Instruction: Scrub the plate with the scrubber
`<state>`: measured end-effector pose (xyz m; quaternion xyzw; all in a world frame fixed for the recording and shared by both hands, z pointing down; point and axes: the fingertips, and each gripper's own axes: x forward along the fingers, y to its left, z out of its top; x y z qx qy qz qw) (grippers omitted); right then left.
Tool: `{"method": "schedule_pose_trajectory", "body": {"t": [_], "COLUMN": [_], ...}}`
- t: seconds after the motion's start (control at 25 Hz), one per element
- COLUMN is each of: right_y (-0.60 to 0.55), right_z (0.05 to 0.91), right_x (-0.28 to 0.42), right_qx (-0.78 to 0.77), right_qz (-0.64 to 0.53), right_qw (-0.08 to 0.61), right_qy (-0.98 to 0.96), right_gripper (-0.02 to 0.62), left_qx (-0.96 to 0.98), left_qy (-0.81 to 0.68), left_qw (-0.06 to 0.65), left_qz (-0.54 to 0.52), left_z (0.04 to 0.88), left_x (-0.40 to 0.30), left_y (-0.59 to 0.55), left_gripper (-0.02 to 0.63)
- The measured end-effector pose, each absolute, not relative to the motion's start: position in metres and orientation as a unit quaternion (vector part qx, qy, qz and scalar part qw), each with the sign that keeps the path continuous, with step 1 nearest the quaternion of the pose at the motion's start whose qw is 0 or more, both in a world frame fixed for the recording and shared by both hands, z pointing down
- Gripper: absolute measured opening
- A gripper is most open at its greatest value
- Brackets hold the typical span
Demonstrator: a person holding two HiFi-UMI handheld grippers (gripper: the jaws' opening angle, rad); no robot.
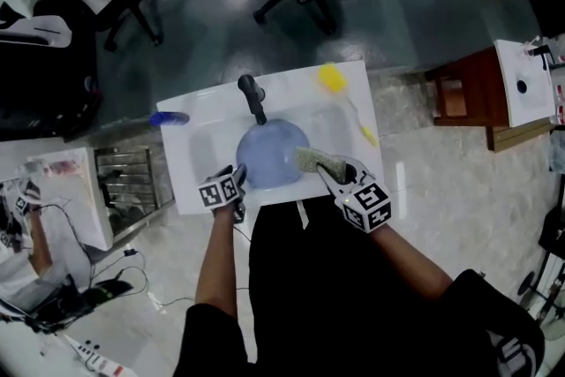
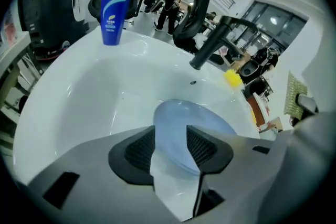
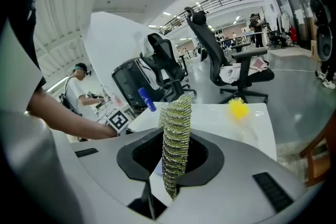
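The left gripper (image 1: 239, 182) has its jaws spread wide. In its own view, the near rim of the blue plate (image 2: 190, 119) sits in the gap with neither pad pressing on it. The right gripper (image 3: 176, 157) is clamped on the green scrubber (image 3: 176, 131), which stands up out of the jaws. The plate (image 1: 272, 153) lies in the white sink (image 1: 196, 183), with the faucet (image 1: 253, 98) just behind it. The left gripper is at its near-left edge, and the scrubber (image 1: 314, 160) is at its right edge.

The main risk, as I judge it, is scrubbing before the plate is pinned. With the left jaws not closed on it, the plate would likely slide or spin in the smooth basin. If the jaws close on only a sliver of rim, they could tip it. The scrubber is soft, so it may fold or work loose under a hard push.

From the head view I cannot tell whether the scrubber touches the plate or hangs just above it. I also cannot tell whether the plate rests flat. The right gripper view hardly shows the plate at all. Any dirt on the plate is too faint to make out.
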<state>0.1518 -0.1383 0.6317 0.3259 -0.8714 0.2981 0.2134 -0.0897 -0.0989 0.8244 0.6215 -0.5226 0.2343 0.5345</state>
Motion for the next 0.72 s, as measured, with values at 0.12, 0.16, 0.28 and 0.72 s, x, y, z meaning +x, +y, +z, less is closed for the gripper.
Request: {"method": "schedule_pose_trajectory", "body": {"t": [0.12, 0.16, 0.28, 0.72], "right_y": [-0.139, -0.139, -0.144, -0.146], "right_z": [0.640, 0.641, 0.640, 0.636], "right_x": [0.153, 0.153, 0.152, 0.134], "right_qx": [0.337, 0.342, 0.366, 0.392], "right_qz": [0.305, 0.305, 0.301, 0.304], "right_qw": [0.223, 0.226, 0.223, 0.214], "right_qy": [-0.862, -0.860, -0.852, -0.841], "right_gripper": [0.061, 0.061, 0.061, 0.061], "left_qx": [0.614, 0.611, 0.604, 0.605], "left_qy": [-0.510, -0.507, -0.500, -0.440], "left_qw": [0.553, 0.561, 0.581, 0.612], "left_qz": [0.238, 0.233, 0.216, 0.257], "left_z": [0.840, 0.845, 0.855, 0.891], "left_x": [-0.092, -0.092, -0.092, -0.087], "left_y": [-0.101, -0.101, -0.104, -0.113], "left_gripper": [0.187, 0.187, 0.187, 0.210]}}
